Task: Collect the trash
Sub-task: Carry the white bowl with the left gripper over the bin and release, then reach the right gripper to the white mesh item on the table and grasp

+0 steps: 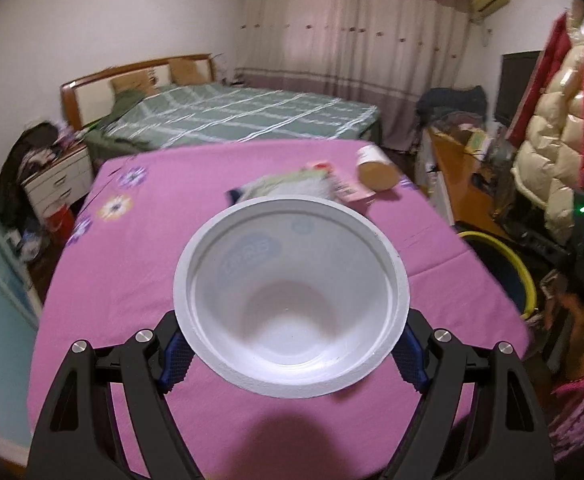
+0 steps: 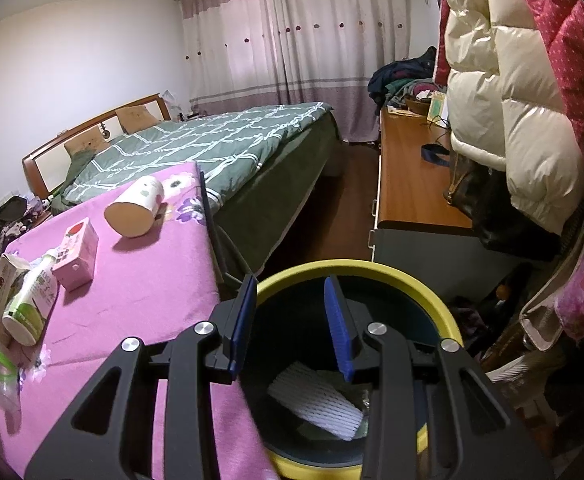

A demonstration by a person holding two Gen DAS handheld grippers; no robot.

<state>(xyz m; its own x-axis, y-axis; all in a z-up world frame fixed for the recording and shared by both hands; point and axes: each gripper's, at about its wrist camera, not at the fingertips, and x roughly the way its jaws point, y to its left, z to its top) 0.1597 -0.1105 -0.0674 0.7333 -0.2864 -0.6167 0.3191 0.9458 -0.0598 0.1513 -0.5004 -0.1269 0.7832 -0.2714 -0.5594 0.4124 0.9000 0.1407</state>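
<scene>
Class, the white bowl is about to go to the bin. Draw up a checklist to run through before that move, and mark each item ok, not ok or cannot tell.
1. White bowl gripped on both sides by the left gripper: ok.
2. Bowl empty, nothing to spill: ok.
3. Bowl clear of the pink tablecloth: cannot tell.
4. Yellow-rimmed bin open, with room above the white foam net inside: ok.
5. Right gripper holds nothing: ok.
6. Right gripper out of the way of the bin's mouth: not ok, it hangs over it.
</scene>
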